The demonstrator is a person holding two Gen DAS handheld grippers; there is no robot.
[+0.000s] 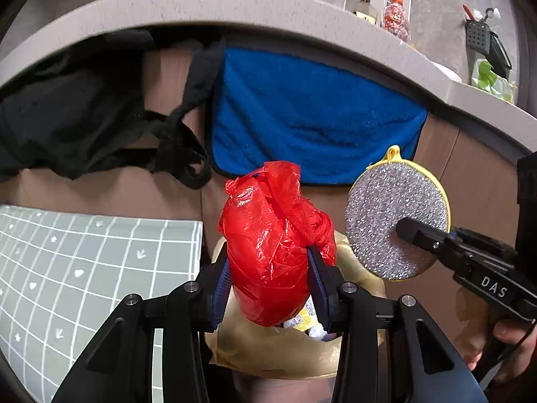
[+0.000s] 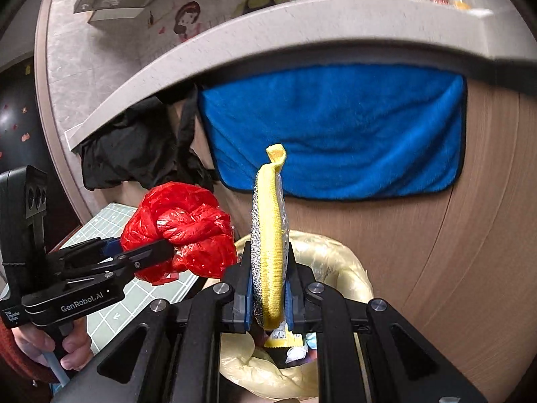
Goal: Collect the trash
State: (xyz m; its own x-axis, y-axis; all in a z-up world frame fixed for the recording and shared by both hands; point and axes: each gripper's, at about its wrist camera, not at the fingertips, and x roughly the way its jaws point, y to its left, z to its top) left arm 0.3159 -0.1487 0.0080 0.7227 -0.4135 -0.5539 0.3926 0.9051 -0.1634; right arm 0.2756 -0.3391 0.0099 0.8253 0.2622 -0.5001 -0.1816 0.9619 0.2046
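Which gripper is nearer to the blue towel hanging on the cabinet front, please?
Right, by a little, as far as these views show. The right gripper, clamping the round scrubber, sits just below the blue towel. The left gripper, holding the red bag, sits lower-left of it.

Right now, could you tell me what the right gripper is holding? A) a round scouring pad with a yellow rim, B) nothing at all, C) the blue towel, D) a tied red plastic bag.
A: the right gripper is clamped on the round scouring pad, silver with a yellow rim, while the red plastic bag sits in the left gripper.
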